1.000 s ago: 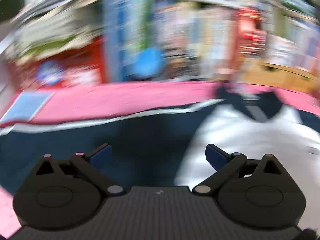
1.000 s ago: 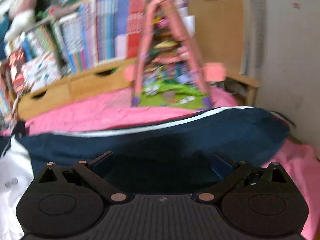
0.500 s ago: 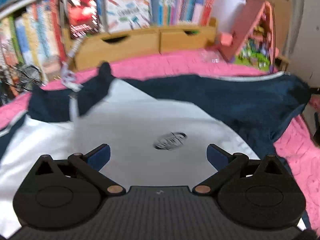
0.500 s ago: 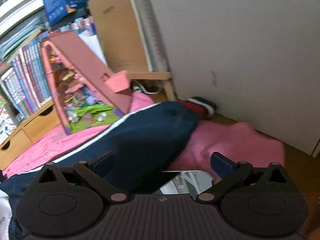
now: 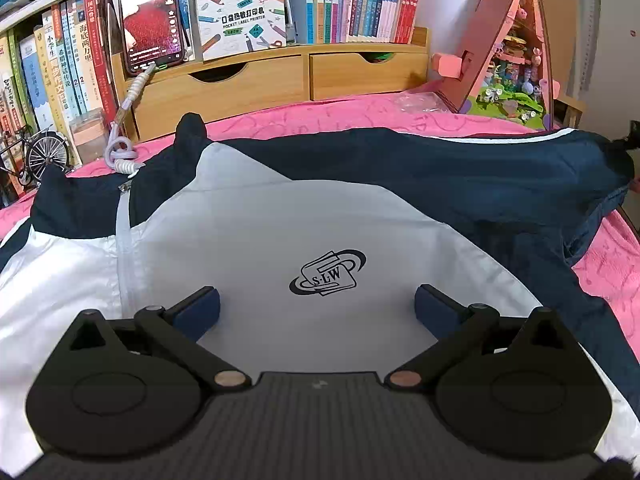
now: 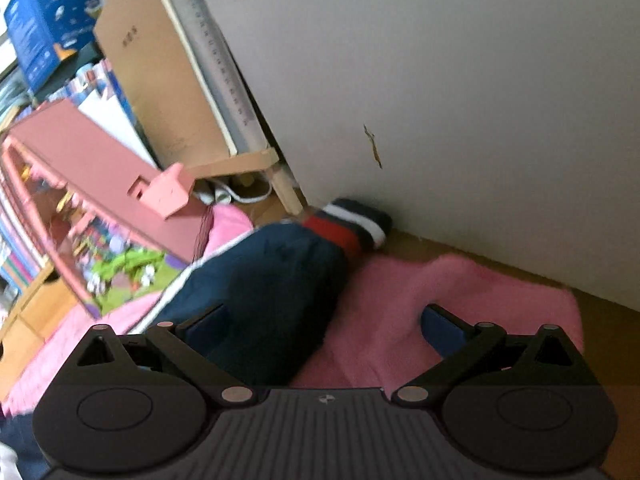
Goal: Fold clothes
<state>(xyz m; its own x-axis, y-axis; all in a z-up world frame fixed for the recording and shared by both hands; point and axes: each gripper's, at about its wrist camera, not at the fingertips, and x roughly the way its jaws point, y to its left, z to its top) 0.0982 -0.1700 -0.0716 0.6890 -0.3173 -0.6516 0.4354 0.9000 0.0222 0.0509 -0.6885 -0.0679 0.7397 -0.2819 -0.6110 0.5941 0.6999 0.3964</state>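
The left gripper (image 5: 316,306) hovered over the white-and-navy zip-up jacket (image 5: 248,240), jaws spread wide, gripping nothing. The jacket lay flat on a pink quilted cover (image 5: 340,114). The right gripper (image 6: 324,330), jaws equally wide and empty, faced the jacket's navy sleeve (image 6: 272,280) and striped cuff (image 6: 352,226); motion blur softened that view.

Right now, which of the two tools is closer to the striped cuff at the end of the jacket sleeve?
Right. The right tool hangs open over that sleeve, the striped cuff just ahead by the wall. The left tool hangs open over the white chest, where no cuff shows.
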